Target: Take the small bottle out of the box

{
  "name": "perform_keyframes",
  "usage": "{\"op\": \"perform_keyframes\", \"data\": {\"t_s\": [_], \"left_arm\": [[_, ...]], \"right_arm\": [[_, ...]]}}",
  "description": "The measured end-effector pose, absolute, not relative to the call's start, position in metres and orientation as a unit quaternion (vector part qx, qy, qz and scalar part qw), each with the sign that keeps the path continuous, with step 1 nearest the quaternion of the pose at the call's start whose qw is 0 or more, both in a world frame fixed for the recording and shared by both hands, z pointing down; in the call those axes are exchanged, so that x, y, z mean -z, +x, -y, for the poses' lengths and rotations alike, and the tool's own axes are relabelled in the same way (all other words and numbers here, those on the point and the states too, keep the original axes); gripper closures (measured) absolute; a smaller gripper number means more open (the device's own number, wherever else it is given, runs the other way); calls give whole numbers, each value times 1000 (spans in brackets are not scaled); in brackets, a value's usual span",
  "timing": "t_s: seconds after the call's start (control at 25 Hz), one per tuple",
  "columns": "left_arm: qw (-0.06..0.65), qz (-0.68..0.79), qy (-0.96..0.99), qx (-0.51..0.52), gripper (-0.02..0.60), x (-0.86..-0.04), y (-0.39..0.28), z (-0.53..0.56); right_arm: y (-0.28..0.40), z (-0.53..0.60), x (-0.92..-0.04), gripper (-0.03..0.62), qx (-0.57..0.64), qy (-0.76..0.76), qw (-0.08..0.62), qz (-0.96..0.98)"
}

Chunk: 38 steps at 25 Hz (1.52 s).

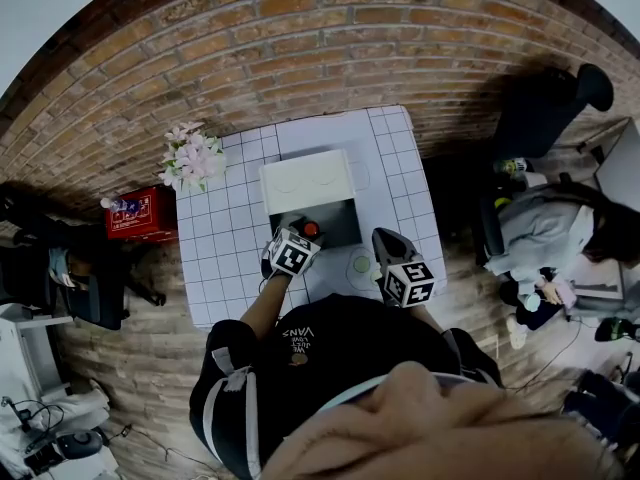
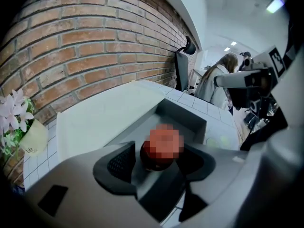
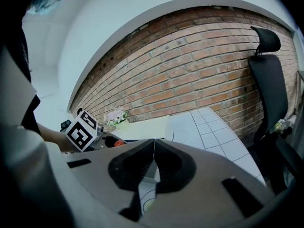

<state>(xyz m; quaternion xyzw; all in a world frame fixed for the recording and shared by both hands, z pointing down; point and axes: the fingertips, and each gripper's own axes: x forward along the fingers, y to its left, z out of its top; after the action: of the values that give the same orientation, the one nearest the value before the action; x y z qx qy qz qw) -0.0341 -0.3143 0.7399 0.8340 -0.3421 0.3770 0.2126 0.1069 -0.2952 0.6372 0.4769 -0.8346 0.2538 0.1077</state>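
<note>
Left claw (image 2: pixel 160 163) grips the small bottle (image 1: pixel 310 230).
It is cap up at the box's (image 1: pixel 340 233) near edge; right claw (image 3: pixel 153 167) is closed and empty.

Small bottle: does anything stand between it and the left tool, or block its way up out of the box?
Nothing visible. The left tool grips the small bottle; the box is open above it.

**Operator:** Quantity of grey two-jaw grippers?

**Checker:** Two: left gripper (image 2: pixel 160 161) and right gripper (image 3: pixel 153 164), both on the near side of the white lidded box (image 1: pixel 305 183). Boxes: one.

**Operator:** Bottles?

**Checker:** One small dark bottle with a red cap (image 1: pixel 310 230), at the box's open part.

**Operator:** Other items?

**Checker:** One pink-and-white flower bunch (image 1: pixel 192 158) left of the box, one red crate (image 1: pixel 140 215) farther left, and one black office chair (image 1: pixel 545 108) to the right.
</note>
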Motion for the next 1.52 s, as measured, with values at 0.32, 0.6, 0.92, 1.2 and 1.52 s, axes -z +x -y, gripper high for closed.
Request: {"op": "perform_keyframes", "data": {"t_s": [0.32,0.6,0.92,1.2,1.52], "left_arm": [[210,349,837,-366,357,-739,-33,314],[198,352,837,-368,359,-735,-36,313],[182,372,844,-342,360,-716,-40,314],[163,388,850,-317,360,-692,-44,309],[147,402,856,-290,360,-669,-53,296]], "right_arm": [[106,299,-635,591,-250,477,108,835],[105,296,-632,591,-249,479,106,835],[104,289,-626,591,-241,481,101,837],[100,280,-620,591,-234,480,99,840],[94,261,-614,591,-230,480,98,841]]}}
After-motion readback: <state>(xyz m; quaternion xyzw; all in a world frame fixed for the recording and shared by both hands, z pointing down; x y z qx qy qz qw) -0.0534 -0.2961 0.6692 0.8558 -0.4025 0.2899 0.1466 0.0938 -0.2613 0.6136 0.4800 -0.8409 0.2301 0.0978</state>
